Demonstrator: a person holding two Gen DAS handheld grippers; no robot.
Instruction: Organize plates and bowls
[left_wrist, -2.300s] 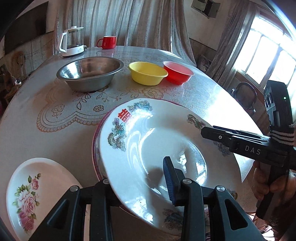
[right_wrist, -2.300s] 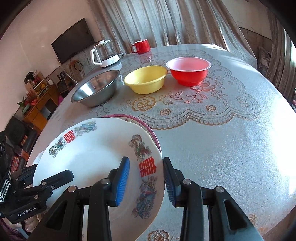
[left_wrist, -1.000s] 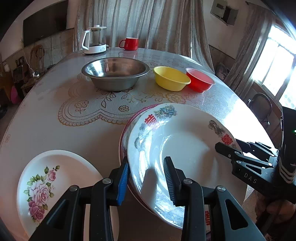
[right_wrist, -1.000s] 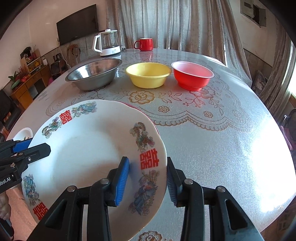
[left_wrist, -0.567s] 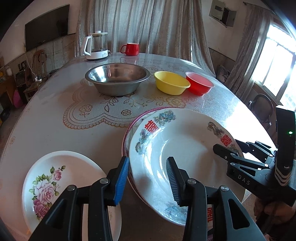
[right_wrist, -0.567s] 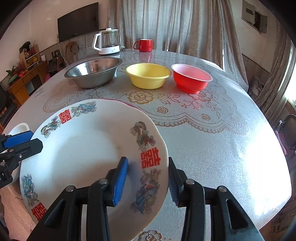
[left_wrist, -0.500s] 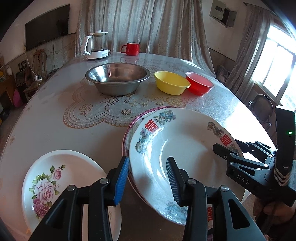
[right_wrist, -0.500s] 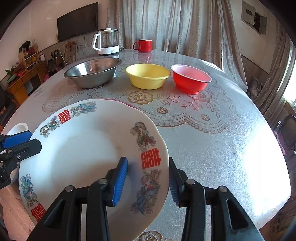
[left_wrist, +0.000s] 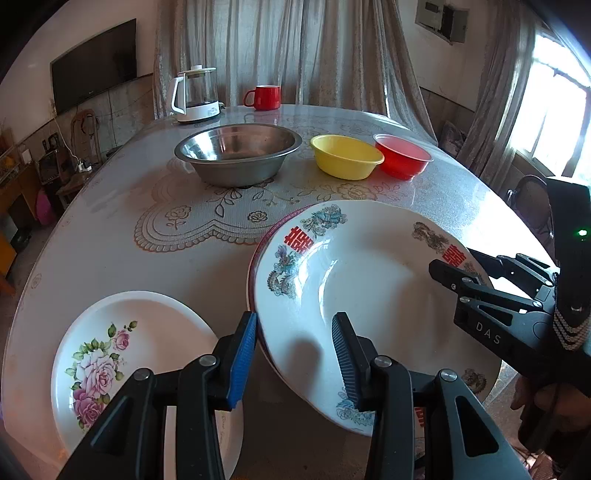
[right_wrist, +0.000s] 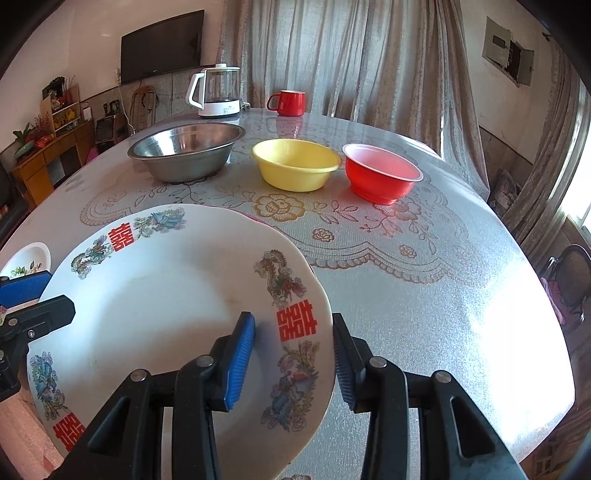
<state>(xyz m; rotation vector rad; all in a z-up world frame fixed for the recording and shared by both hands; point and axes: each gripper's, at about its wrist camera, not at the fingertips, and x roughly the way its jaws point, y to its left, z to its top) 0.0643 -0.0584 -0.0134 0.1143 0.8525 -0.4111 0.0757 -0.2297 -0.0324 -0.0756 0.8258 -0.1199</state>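
Observation:
A white plate with red characters and dragons (left_wrist: 369, 280) lies on top of a red-rimmed plate (left_wrist: 255, 258) near the table's front edge. It also shows in the right wrist view (right_wrist: 166, 295). My left gripper (left_wrist: 293, 354) is open, its jaws on either side of the plate's left rim without gripping it. My right gripper (right_wrist: 293, 354) is open, its jaws on either side of the plate's right rim. A white rose plate (left_wrist: 122, 354) lies to the left. A steel bowl (left_wrist: 238, 151), a yellow bowl (left_wrist: 345, 155) and a red bowl (left_wrist: 402, 160) stand in a row further back.
A glass kettle (left_wrist: 195, 94) and a red mug (left_wrist: 264, 96) stand at the table's far edge. A lace mat (right_wrist: 369, 221) covers the middle of the round table (right_wrist: 480, 302). A chair (right_wrist: 569, 280) stands to the right.
My left gripper has let go of the plate's rim and drawn back slightly. The plate now rests on the red-rimmed one. My right gripper stays open around the right rim.

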